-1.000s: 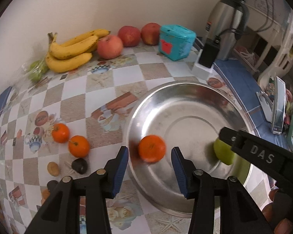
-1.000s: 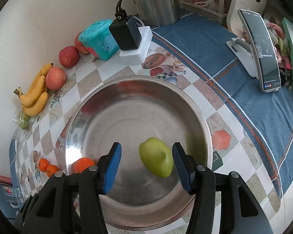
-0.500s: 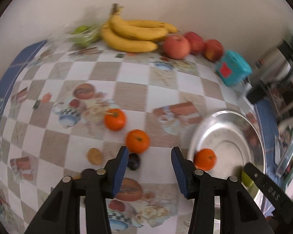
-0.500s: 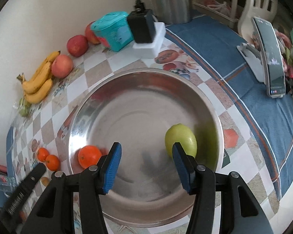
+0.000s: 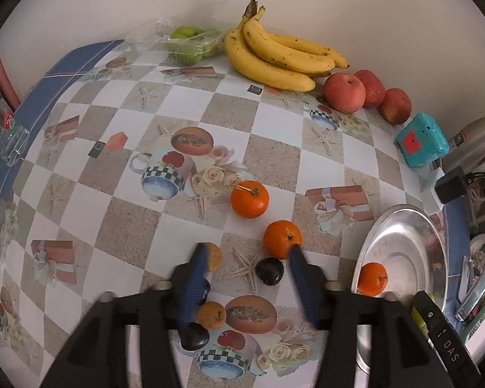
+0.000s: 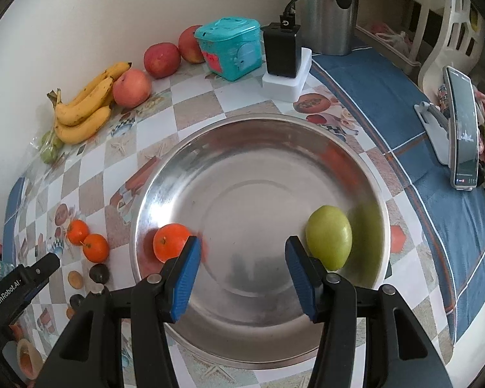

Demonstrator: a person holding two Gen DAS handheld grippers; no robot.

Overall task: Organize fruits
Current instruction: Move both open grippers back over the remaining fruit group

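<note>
Pear (image 6: 329, 236) — seemingly hidden leftward — shows in bowl (image 6: 229, 135).

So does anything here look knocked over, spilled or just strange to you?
Nothing spilled or damaged. The round steel bowl sits level, holding one orange tangerine and one green pear-shaped fruit. The only untidy part is small dark and tan fruits scattered loose on the checkered tablecloth.
</note>
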